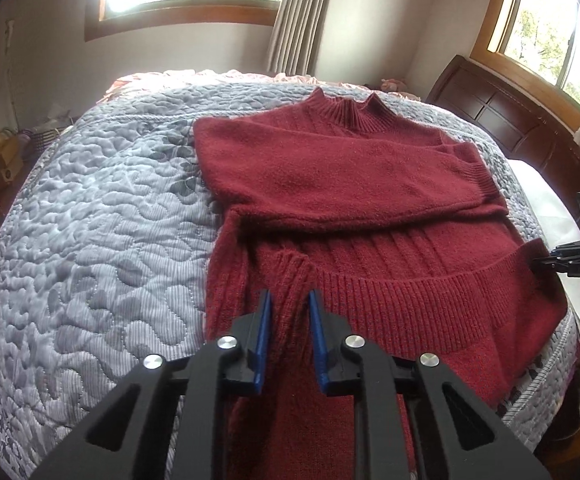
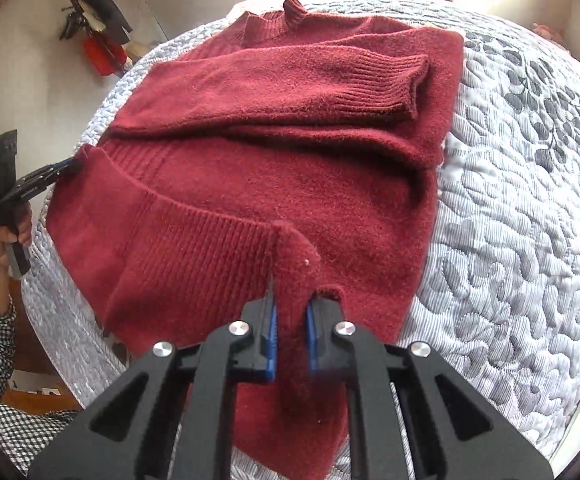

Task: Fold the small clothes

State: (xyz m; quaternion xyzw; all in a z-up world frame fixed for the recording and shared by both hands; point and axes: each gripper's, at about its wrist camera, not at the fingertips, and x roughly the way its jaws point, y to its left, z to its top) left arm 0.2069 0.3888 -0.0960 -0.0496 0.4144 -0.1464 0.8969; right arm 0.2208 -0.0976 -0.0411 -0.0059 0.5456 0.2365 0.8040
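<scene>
Quilt [image 1: 89, 220] underneath, both grippers [image 1: 288, 300] [image 2: 290, 300] pinch sweater [image 1: 330, 168] hem.

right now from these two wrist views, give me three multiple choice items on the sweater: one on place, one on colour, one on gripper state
1. Where does the sweater lie?
A. on a quilted bedspread
B. on a wooden floor
C. on a chair

2. What colour is the sweater?
A. navy
B. dark red
C. white

3. What is the right gripper doing?
A. hanging open above the quilt
B. holding a hanger
C. pinching a fold of the hem

Key: 1 A, grey quilt surrounds it; 2 B, the knit is dark red in both views; 3 C, the right wrist view shows fabric rising between its blue pads. The left gripper likewise clamps the hem.
</scene>
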